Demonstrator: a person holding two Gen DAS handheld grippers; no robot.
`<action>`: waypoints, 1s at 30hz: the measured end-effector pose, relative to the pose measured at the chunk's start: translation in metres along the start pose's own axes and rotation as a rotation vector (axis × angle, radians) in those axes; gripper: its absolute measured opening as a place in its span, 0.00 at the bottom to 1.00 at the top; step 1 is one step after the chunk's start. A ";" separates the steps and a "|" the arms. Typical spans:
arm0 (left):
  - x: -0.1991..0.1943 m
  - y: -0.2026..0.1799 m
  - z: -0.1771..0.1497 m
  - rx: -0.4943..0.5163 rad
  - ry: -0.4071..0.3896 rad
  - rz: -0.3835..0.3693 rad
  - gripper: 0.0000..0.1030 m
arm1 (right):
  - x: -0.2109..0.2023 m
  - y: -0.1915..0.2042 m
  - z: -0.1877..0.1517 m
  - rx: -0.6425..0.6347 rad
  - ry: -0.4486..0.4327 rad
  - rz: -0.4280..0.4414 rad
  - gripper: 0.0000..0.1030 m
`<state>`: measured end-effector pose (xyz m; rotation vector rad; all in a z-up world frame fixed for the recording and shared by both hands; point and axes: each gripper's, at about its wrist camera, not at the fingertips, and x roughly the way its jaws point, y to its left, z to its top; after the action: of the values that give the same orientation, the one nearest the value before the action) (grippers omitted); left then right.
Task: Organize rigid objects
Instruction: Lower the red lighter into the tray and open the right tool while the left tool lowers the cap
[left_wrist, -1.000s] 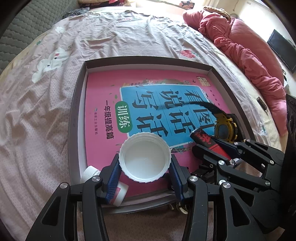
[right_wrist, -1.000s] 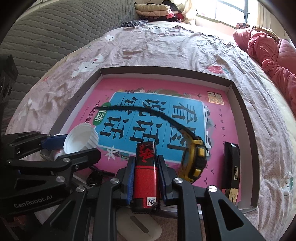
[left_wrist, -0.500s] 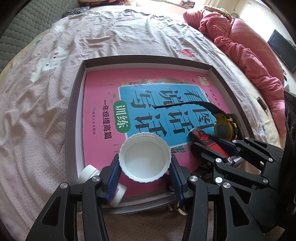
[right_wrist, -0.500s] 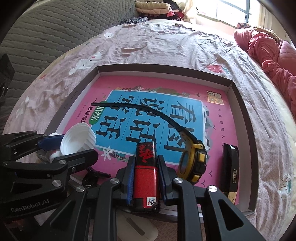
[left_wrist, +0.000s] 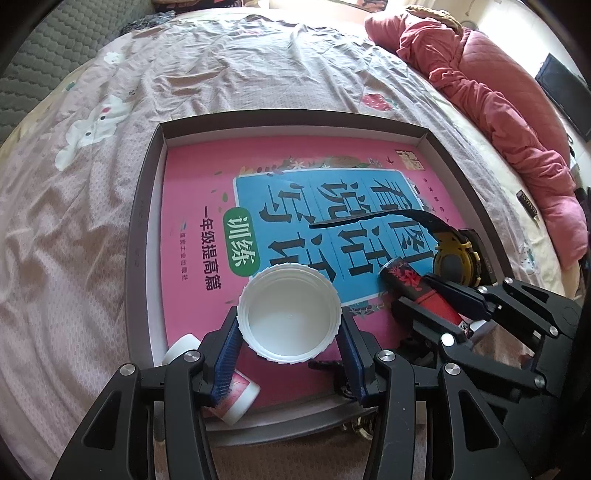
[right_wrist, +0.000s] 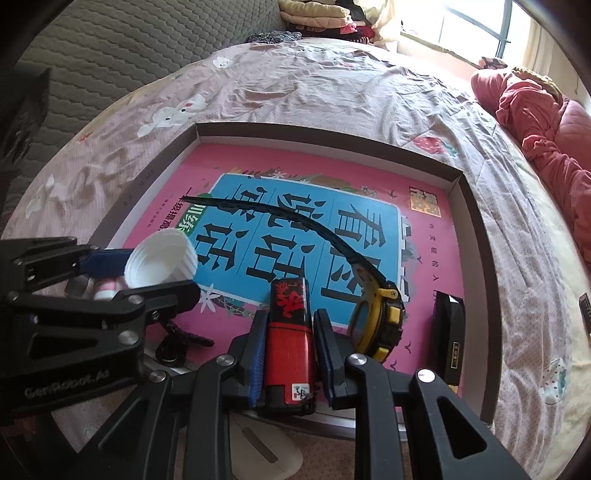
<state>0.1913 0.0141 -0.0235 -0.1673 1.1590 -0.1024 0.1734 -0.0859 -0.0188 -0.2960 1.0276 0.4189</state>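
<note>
My left gripper (left_wrist: 290, 325) is shut on a white ribbed cap (left_wrist: 289, 319), open side up, held just above the near edge of a pink book (left_wrist: 192, 206) that lies in a shallow grey tray (left_wrist: 142, 221). To its right, my right gripper (right_wrist: 290, 350) has a red and black lighter (right_wrist: 290, 332) between its blue pads (right_wrist: 258, 350). Its jaws are opening slightly, and the pads still touch the lighter's sides. The lighter's far end (left_wrist: 397, 267) rests low over the book.
A yellow watch (right_wrist: 376, 325) with a long black strap lies on the book beside the lighter. A black box (right_wrist: 448, 332) stands at the tray's right wall. A small white bottle (left_wrist: 236, 395) lies in the near-left corner. Black keys (right_wrist: 177, 339) and a white object (right_wrist: 258, 450) sit by the front rim.
The right gripper has rolled a little with the lighter still between its pads. The left gripper has kept still with the cap.
</note>
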 end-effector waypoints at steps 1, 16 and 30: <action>0.000 -0.001 -0.001 0.001 0.000 0.001 0.50 | -0.003 0.001 -0.001 -0.002 -0.005 0.003 0.28; 0.005 -0.016 0.004 0.033 0.002 0.000 0.50 | -0.048 -0.002 -0.025 0.003 -0.143 -0.060 0.45; 0.008 -0.026 0.006 0.066 0.003 0.032 0.50 | -0.066 -0.034 -0.051 0.203 -0.171 -0.035 0.45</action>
<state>0.2000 -0.0121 -0.0241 -0.0903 1.1598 -0.1124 0.1211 -0.1510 0.0151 -0.0940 0.8880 0.2998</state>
